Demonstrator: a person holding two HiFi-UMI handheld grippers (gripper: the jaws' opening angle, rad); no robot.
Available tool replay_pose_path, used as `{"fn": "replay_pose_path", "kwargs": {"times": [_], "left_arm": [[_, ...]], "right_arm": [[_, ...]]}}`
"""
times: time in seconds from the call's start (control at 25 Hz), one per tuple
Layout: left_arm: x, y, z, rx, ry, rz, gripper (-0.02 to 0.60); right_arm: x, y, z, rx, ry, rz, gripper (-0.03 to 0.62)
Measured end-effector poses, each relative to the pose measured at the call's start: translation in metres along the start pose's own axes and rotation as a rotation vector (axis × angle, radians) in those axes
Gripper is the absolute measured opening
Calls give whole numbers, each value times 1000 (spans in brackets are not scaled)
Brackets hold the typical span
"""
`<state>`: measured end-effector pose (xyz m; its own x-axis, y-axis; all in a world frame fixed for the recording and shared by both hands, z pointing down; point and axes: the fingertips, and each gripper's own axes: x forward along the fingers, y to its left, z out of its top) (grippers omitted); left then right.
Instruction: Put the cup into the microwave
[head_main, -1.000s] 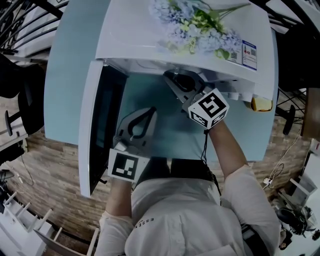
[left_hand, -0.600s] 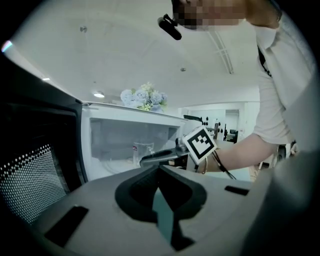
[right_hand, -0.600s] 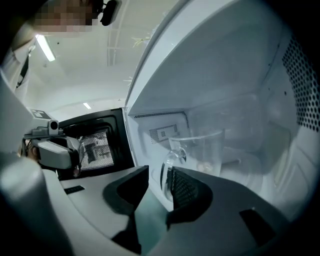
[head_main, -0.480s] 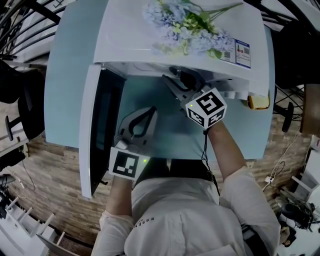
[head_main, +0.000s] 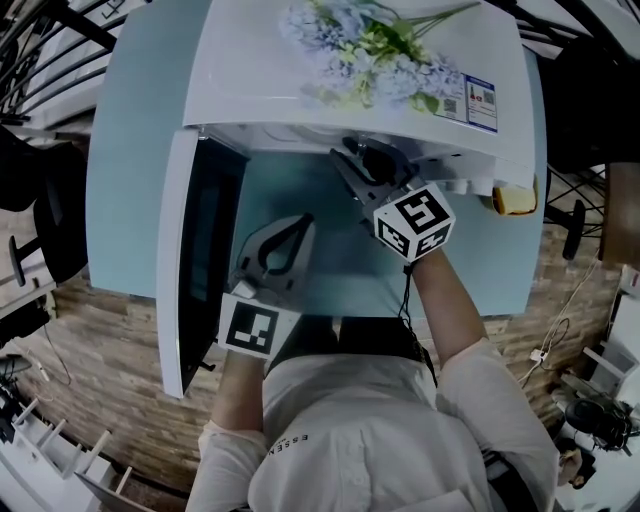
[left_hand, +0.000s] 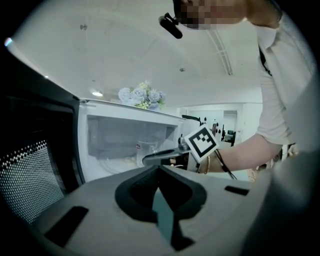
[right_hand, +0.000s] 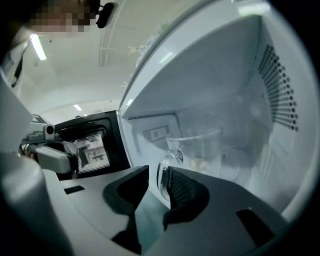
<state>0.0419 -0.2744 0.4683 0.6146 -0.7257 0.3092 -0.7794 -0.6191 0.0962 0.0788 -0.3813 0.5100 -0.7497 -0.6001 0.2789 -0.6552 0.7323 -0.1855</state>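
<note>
A clear glass cup (right_hand: 197, 150) with a handle stands upright on the floor inside the white microwave (head_main: 300, 70). It also shows faintly in the left gripper view, as the cup (left_hand: 145, 150). My right gripper (right_hand: 159, 172) reaches into the microwave's mouth. It is open, with the cup's handle (right_hand: 166, 172) in the gap between its fingertips and the pads not pressing on it. In the head view the right gripper (head_main: 358, 162) is partly hidden under the microwave's top. My left gripper (head_main: 298, 224) hovers over the table in front of the open door (head_main: 180, 260), shut and empty, as the left gripper view (left_hand: 159, 169) confirms.
The microwave door stands swung out to the left, its dark window facing inward. A bunch of pale blue flowers (head_main: 370, 50) lies on top of the microwave. The pale teal table (head_main: 140, 120) carries the microwave. A small yellow object (head_main: 512, 200) sits at the microwave's right.
The right gripper's fingers look spread wider at the microwave's mouth than a second ago. Both hands have barely shifted.
</note>
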Motion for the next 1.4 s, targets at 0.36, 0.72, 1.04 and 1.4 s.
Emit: {"fn": "replay_pose_path", "kwargs": {"times": [0.36,0.72,1.04,1.4], "left_arm": [[0,-6,-2,16,6,-21,0],[2,-5,1,18,4,-22,0],[-10,-16,41,71,-39,-13,0],[-41,-20,94,132,-109,12,0]], "right_arm": [[-3,-2,-1,50,-19,37,115],[-34,-7,-4,45,-30,-5,115],[-82,23,35,68,-111,-92,55],[-132,56,101,-23,-221,-114,17]]}}
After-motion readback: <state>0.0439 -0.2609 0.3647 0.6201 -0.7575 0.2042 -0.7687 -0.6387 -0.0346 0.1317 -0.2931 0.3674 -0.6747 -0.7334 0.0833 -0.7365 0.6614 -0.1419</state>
